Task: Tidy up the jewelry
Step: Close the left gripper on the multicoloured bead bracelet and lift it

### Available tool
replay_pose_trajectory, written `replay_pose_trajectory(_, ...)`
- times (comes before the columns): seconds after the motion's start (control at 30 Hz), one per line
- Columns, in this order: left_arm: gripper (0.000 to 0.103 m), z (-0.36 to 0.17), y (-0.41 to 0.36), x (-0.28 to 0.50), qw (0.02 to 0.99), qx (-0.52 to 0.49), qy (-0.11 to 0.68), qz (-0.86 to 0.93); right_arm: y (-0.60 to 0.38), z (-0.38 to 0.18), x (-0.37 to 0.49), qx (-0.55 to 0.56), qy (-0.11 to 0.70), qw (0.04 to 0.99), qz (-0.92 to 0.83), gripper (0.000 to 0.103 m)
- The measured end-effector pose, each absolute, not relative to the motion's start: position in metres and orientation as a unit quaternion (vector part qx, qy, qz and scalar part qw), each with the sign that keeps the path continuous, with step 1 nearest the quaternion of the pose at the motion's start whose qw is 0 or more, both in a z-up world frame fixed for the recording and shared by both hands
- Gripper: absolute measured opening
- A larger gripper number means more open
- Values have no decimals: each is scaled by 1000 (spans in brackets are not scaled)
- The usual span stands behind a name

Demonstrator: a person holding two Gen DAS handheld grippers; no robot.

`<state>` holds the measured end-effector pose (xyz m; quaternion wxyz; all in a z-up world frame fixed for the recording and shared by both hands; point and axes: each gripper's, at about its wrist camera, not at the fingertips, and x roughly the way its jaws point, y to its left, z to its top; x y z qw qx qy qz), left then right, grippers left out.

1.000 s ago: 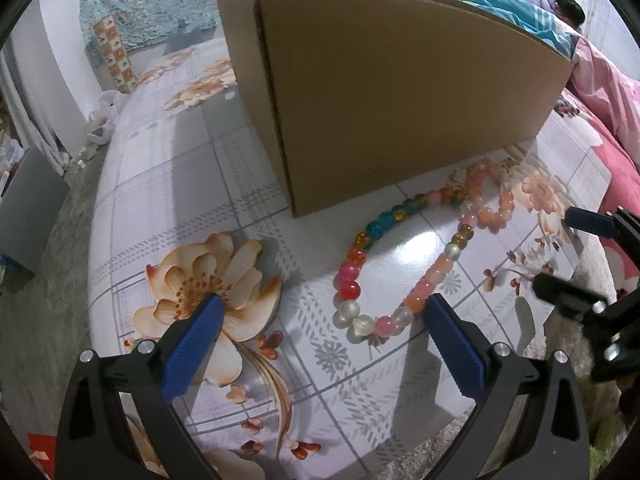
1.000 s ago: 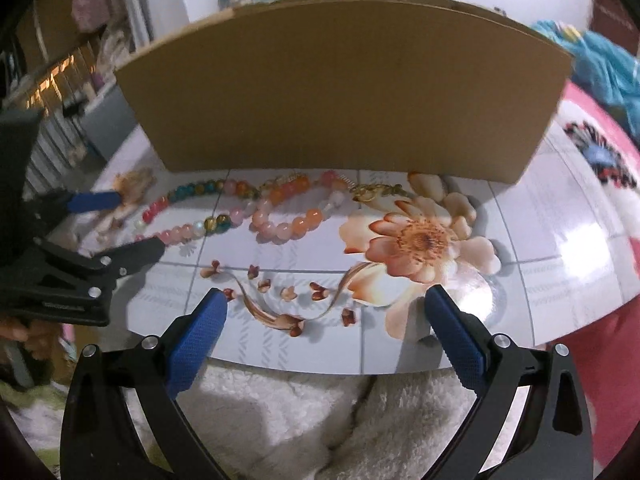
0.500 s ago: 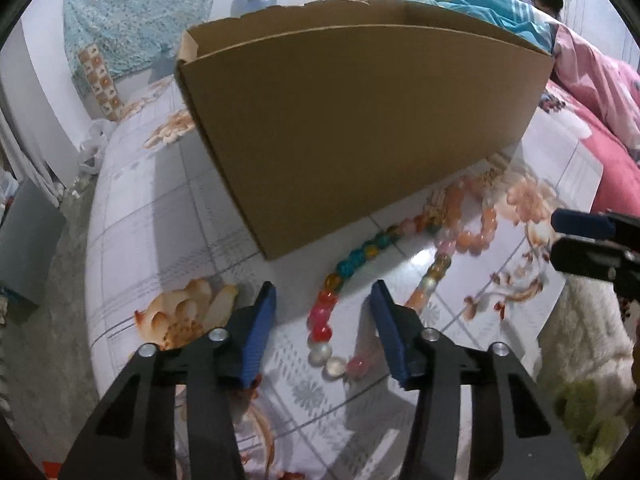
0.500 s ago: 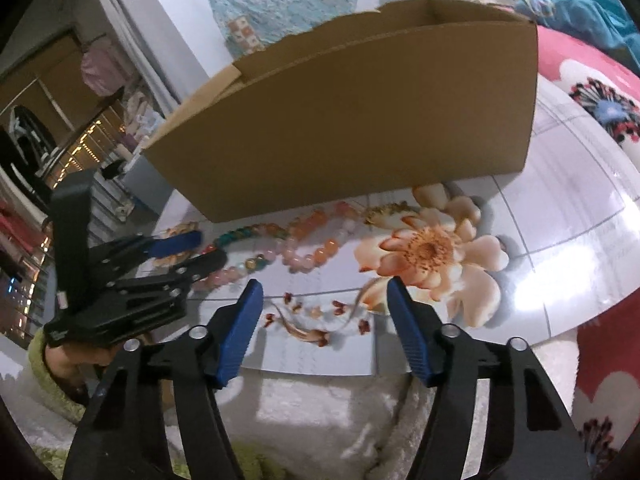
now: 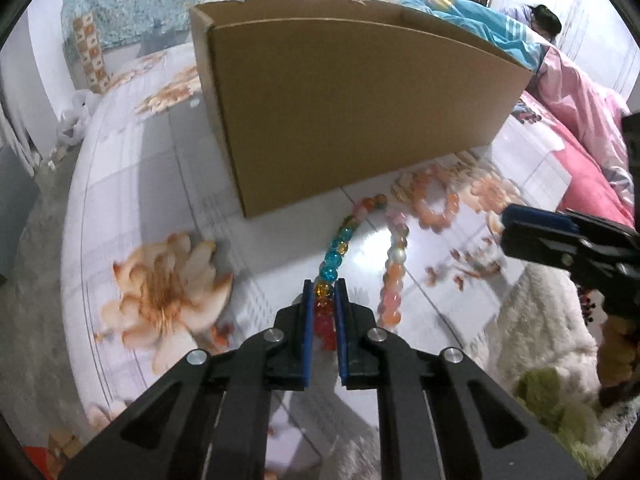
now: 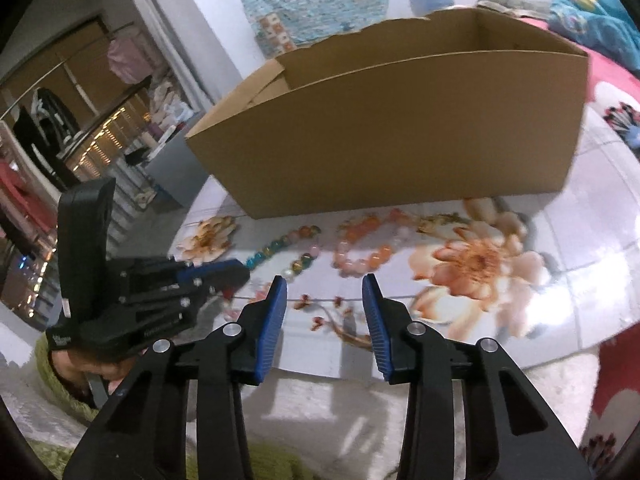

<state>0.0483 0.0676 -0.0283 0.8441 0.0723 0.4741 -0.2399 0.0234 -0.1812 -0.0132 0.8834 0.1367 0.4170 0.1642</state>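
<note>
While closing, the left tool [image 5: 323, 294] pinches the bead necklace [image 5: 334, 252].

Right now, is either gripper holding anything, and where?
The left gripper, closing, pinches the multicoloured bead necklace by its near red beads. The right gripper, also closing, holds nothing.

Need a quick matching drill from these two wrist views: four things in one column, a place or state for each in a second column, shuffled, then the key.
Column 1
1. left gripper
2. right gripper
3. cardboard box
4. orange bead bracelet

Column 2
A. open-topped, standing on the floral table
B. jaws closing, nothing between them
C. lying loose on the table near the box
D. pads clamped on the multicoloured bead strand

Pairs: 1-D, 2-B, 3-A, 4-C
</note>
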Motion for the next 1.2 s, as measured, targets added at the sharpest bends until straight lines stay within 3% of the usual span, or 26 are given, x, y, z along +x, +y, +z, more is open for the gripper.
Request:
replay_pose_trajectory(0.63,9,-28,70,56,849,41,467,-243,-113,-34,76,23,457,875,156,20)
replay_pose_trajectory(0.7,9,-28,71,57,851,40,464,-243,-109,-34,76,7,457,877,148,8)
replay_pose_trajectory(1.0,9,-6,76,54,864,30,428,-262,-127,-20,64,53,443,881,154,7)
replay_pose_trajectory(1.2,9,41,80,46,875,10,383,-294,-137,19,49,66,407,897,161,7)
